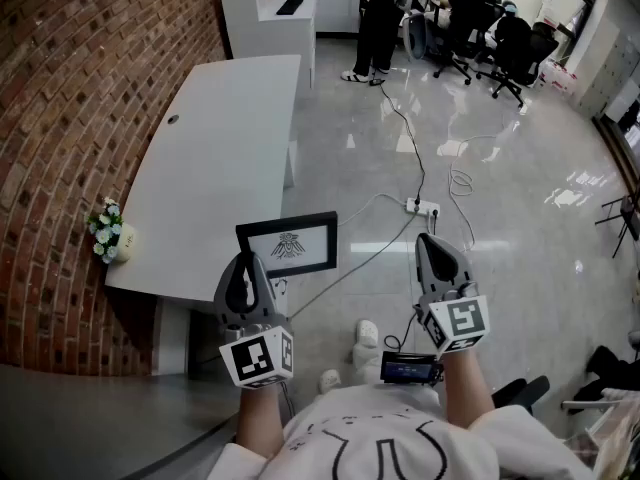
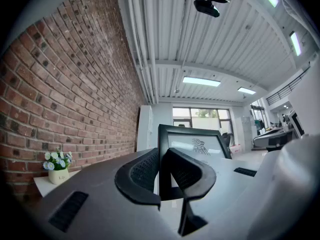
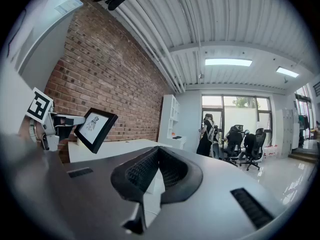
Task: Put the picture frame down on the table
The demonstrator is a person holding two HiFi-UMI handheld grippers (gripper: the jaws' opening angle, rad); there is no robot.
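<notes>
While the white table (image 1: 215, 138) lies left of the picture frame (image 1: 288, 245), held upright just off its near corner, the frame should shift left, then lower flat. Left gripper (image 1: 246, 266) clamps its edge. Right gripper (image 1: 432, 243) is closed and empty. Only the head view shows this offset.
</notes>
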